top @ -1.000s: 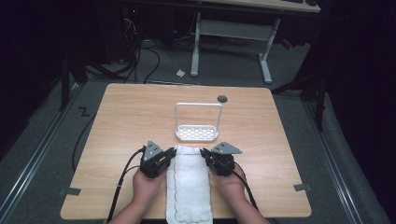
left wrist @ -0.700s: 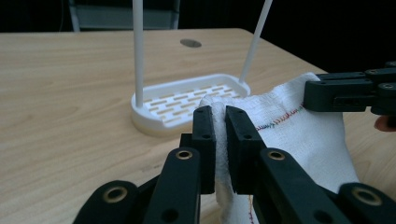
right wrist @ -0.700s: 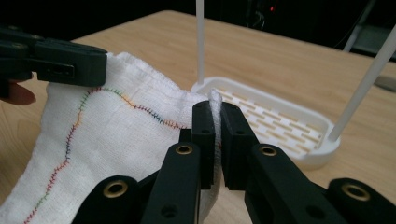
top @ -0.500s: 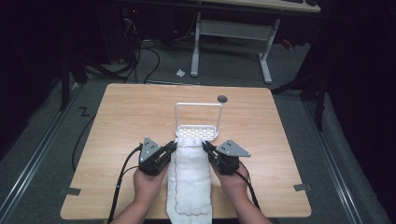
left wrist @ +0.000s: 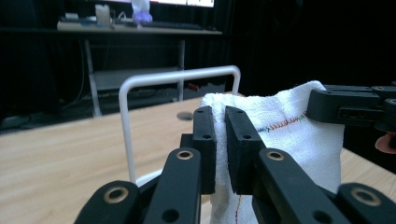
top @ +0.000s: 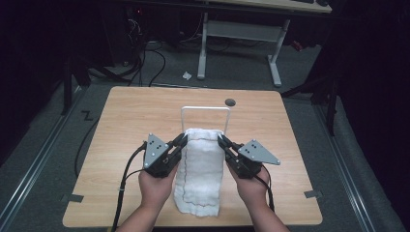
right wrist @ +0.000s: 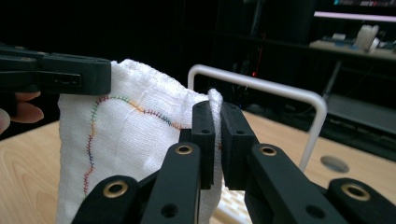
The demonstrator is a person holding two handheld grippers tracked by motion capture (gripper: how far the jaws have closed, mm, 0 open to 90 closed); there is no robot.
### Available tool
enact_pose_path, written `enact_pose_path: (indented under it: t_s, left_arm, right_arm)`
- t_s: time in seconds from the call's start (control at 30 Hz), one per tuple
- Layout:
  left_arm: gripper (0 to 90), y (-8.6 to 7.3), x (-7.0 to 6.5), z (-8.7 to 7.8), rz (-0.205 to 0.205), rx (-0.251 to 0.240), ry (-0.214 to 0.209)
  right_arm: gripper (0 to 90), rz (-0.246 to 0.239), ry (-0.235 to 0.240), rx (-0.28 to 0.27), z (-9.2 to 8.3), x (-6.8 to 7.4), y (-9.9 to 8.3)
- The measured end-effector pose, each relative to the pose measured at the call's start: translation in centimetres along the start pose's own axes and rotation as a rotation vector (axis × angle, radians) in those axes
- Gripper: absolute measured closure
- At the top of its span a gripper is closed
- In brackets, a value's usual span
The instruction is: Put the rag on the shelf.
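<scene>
Both the left gripper (top: 180,140) and right gripper (top: 222,141) pinched the white towel's (top: 200,169) top corners, lifted but seemingly not yet draped over the white rack (top: 205,110).

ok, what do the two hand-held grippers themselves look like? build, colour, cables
Both are black, with two flat jaws on linked arms pinned by brass-coloured rivets. The left hand-held gripper and right hand-held gripper each carry a grey three-cornered plate dotted with small holes, and a black cable trails from each toward the person. The hands are bare, with no sleeves in view.
</scene>
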State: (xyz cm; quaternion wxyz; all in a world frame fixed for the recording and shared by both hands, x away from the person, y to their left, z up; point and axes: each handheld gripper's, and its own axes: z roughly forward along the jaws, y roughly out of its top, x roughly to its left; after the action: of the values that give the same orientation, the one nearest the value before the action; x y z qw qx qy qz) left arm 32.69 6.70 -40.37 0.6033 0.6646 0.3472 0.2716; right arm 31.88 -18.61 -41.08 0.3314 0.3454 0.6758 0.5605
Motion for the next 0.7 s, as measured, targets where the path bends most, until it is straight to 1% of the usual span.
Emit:
enact_pose_path:
  t_s: [0.1, 0.17, 0.2, 0.23, 0.3, 0.33, 0.37, 0.4, 0.43, 0.47, 0.5, 0.53, 0.63, 0.7]
  left_arm:
    - [83.3, 1.0, -0.3, -0.4, 0.005, -0.023, -0.011]
    - [83.3, 1.9, -0.4, -0.7, 0.016, -0.04, -0.02]
    - [83.3, 1.9, -0.4, -0.7, 0.016, -0.04, -0.02]
    - [83.3, 2.4, -0.5, -1.0, 0.024, -0.055, -0.02]
    - [83.3, 2.7, -0.5, -1.2, 0.031, -0.063, -0.015]
    - [83.3, 3.2, -0.5, -1.4, 0.036, -0.077, -0.021]
    - [83.3, 3.2, -0.5, -1.4, 0.036, -0.077, -0.021]
    - [83.3, 3.7, -0.3, -1.5, 0.033, -0.088, -0.025]
    - [83.3, 3.7, -0.3, -1.5, 0.033, -0.088, -0.025]
    - [83.4, 3.9, -0.2, -1.5, 0.032, -0.092, -0.031]
    - [83.4, 4.1, -0.2, -1.5, 0.035, -0.098, -0.024]
    - [83.4, 4.3, 0.0, -1.5, 0.034, -0.101, -0.029]
    - [83.4, 4.8, 0.3, -1.1, 0.019, -0.1, -0.051]
    - [83.6, 5.2, 0.4, -0.3, 0.044, -0.09, -0.051]
  right_arm:
    - [85.7, -0.01, -0.002, -0.036, -0.8, 0.1, 1.2]
    - [85.8, -0.013, 0.002, -0.065, -1.3, 0.2, 2.0]
    - [85.8, -0.013, 0.002, -0.065, -1.3, 0.2, 2.0]
    - [85.8, -0.021, 0.009, -0.088, -1.7, 0.4, 2.6]
    - [85.7, -0.034, 0.011, -0.102, -1.9, 0.6, 3.2]
    - [85.8, -0.038, 0.011, -0.109, -2.0, 0.6, 3.5]
    - [85.8, -0.043, 0.011, -0.116, -2.1, 0.7, 3.7]
    - [85.7, -0.046, 0.012, -0.122, -2.2, 0.6, 4.0]
    - [85.7, -0.046, 0.012, -0.122, -2.2, 0.6, 4.0]
    - [85.8, -0.046, 0.011, -0.133, -2.2, 0.5, 4.5]
    - [85.8, -0.046, 0.011, -0.133, -2.2, 0.5, 4.5]
    - [85.8, -0.051, 0.008, -0.138, -2.2, 0.4, 5.0]
    - [85.8, -0.051, 0.002, -0.142, -2.0, 0.2, 5.3]
    - [85.8, -0.05, -0.007, -0.132, -1.4, -0.3, 5.6]
